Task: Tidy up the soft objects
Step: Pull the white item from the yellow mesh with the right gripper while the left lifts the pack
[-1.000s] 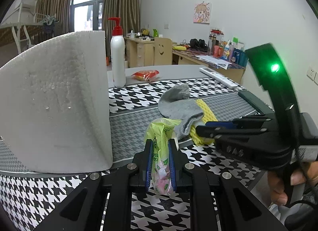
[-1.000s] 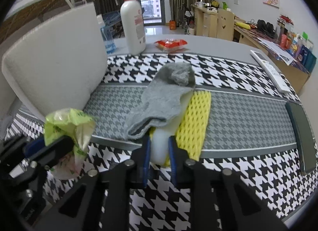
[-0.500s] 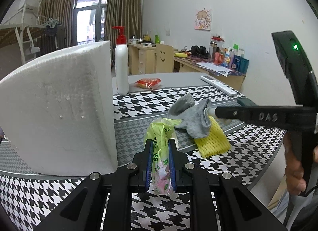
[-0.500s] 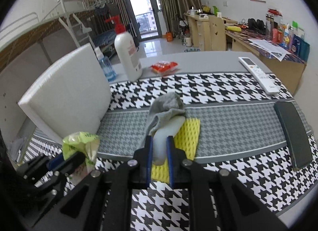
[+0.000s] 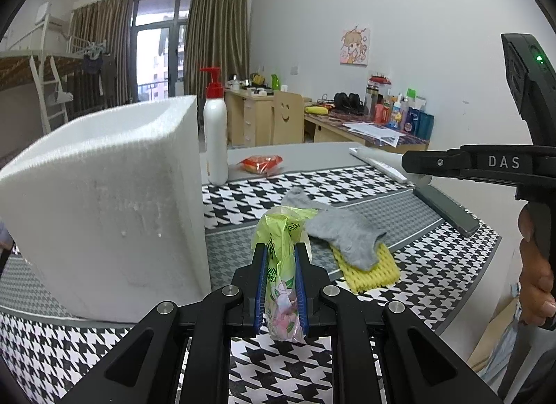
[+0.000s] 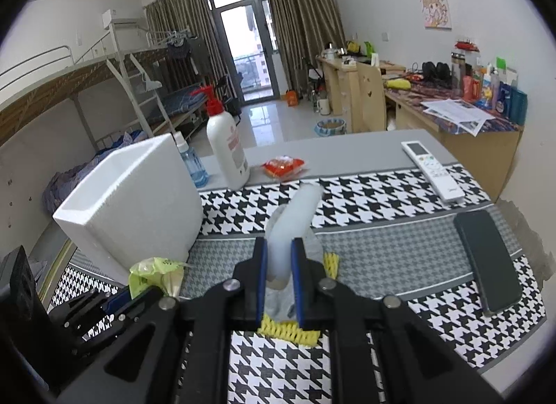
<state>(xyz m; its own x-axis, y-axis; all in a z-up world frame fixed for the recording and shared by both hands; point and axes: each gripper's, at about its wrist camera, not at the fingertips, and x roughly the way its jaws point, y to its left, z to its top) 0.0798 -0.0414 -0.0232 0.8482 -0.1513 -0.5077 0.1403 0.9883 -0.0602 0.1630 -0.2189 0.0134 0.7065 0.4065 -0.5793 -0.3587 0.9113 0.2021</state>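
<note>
Between my two grippers, two soft things are held above the checked table.

My left gripper (image 5: 281, 286) is clamped nearly closed on one green plastic bag (image 5: 279, 247), held just beside the near corner of the one white foam box (image 5: 104, 202), whose top is open. My right gripper (image 6: 278, 282) pinches one pale foam tube (image 6: 295, 216), lifted clear of the table (image 6: 382, 251); its jaws are almost together around it. Below it lie one grey sock (image 5: 347, 233) on one yellow mesh sleeve (image 5: 368, 272), near the table's front edge. To the right I see bare cloth up to one dark phone (image 6: 486, 261) and one white remote (image 6: 432, 169) by the right edge. At the back stand one pump bottle (image 6: 226, 150), one small blue bottle (image 6: 191, 164) and one red snack packet (image 6: 283, 166).
</note>
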